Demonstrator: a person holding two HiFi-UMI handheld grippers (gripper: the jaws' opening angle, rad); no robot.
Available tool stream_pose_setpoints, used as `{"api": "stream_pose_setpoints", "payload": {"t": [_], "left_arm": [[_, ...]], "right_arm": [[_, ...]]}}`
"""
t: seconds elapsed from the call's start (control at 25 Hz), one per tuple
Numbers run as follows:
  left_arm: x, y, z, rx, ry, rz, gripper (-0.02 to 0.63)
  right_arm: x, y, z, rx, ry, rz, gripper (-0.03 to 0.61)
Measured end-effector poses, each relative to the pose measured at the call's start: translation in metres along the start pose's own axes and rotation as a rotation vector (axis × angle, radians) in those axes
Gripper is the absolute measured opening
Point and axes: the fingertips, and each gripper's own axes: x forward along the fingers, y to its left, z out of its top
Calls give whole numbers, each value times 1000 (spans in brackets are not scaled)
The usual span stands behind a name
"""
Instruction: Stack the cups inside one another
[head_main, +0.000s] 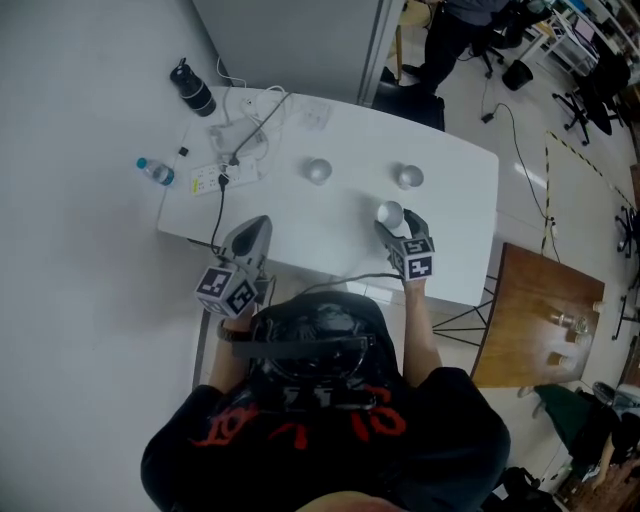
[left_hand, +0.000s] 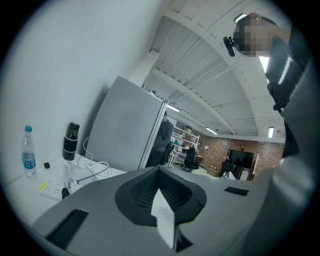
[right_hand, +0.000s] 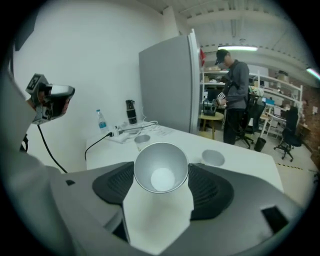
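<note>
Three silvery metal cups are in view. My right gripper (head_main: 395, 225) is shut on one cup (head_main: 389, 213) and holds it tilted above the white table's (head_main: 450, 250) near right part. In the right gripper view this cup (right_hand: 161, 167) sits between the pads with its open mouth facing the camera, at my right gripper (right_hand: 161, 176). Two more cups stand upright further back, one left (head_main: 318, 171) (right_hand: 142, 139) and one right (head_main: 408, 177) (right_hand: 213, 157). My left gripper (head_main: 258, 225) (left_hand: 160, 192) hovers over the near left edge, jaws together, holding nothing.
At the table's far left lie a power strip (head_main: 222, 178) with cables, a black flask (head_main: 193, 88) and a water bottle (head_main: 155, 171). A wooden table (head_main: 540, 320) stands to the right. A person (right_hand: 234, 95) stands beyond a grey partition (right_hand: 167, 85).
</note>
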Motion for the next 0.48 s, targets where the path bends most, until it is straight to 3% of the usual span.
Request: {"api": "stream_pose_setpoints", "payload": {"t": [0.24,0.48], "left_arm": [[6,-8,7,60,-9,-1,11],[13,-22,16,142,-5,-31,11]], "right_arm": [[-42,-50,58,87,-154,-45,351],[-62,-95,99,121,-188,-112,351]]}}
